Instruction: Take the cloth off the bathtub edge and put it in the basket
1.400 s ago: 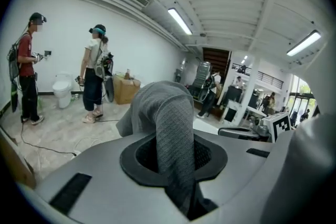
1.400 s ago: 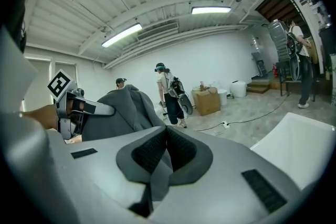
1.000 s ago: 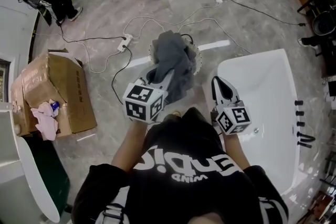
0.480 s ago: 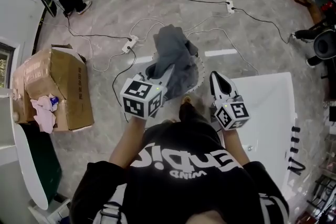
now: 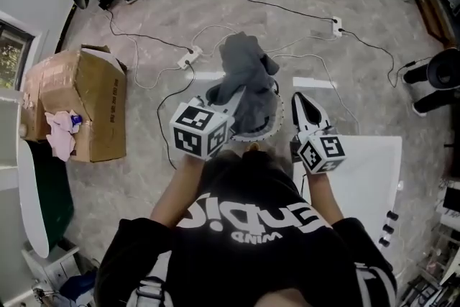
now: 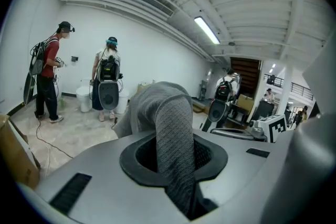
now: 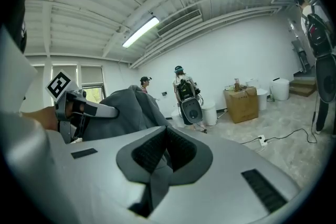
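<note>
Seen from above, the left gripper [image 5: 227, 103] has its jaws clamped on a grey cloth [image 5: 244, 72], bunched directly over the white basket [image 5: 279, 115] on the floor, seemingly ready for dropping in. The right gripper [image 5: 302, 103], jaws together and empty, hovers beside the bathtub [image 5: 363, 176].

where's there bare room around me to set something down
Free: the grey marble floor between the brown cardboard box and the person; the white bathtub, bare at lower right. Crowded: beyond the round white-rimmed basket, where white cables and power strips criss-cross.
</note>
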`<state>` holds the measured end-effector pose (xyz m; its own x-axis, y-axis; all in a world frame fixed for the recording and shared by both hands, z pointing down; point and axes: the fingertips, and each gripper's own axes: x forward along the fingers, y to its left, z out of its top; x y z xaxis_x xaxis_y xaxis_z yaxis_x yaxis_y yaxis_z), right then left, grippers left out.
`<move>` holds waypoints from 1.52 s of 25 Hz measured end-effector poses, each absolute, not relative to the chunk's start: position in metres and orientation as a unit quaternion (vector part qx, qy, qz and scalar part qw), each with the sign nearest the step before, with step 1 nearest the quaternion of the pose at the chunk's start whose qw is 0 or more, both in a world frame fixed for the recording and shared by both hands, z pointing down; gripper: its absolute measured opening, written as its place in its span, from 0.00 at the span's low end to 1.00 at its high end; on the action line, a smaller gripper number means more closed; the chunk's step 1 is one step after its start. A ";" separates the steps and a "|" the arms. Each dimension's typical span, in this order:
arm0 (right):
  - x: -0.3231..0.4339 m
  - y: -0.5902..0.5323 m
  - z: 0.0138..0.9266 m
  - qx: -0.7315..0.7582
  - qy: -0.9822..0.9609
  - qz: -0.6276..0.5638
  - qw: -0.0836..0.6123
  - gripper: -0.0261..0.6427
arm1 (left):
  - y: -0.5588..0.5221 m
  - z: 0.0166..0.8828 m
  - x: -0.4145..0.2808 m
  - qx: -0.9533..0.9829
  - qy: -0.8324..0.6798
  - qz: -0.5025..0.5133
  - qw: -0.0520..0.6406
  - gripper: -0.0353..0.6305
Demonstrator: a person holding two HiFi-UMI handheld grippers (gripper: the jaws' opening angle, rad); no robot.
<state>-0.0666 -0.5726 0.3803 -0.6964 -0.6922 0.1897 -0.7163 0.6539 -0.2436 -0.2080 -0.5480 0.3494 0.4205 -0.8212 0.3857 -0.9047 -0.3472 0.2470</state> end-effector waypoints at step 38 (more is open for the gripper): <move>-0.079 -0.610 0.619 0.454 -0.841 0.260 0.137 0.06 | -0.610 0.656 -0.198 0.812 -0.407 0.206 0.364 0.18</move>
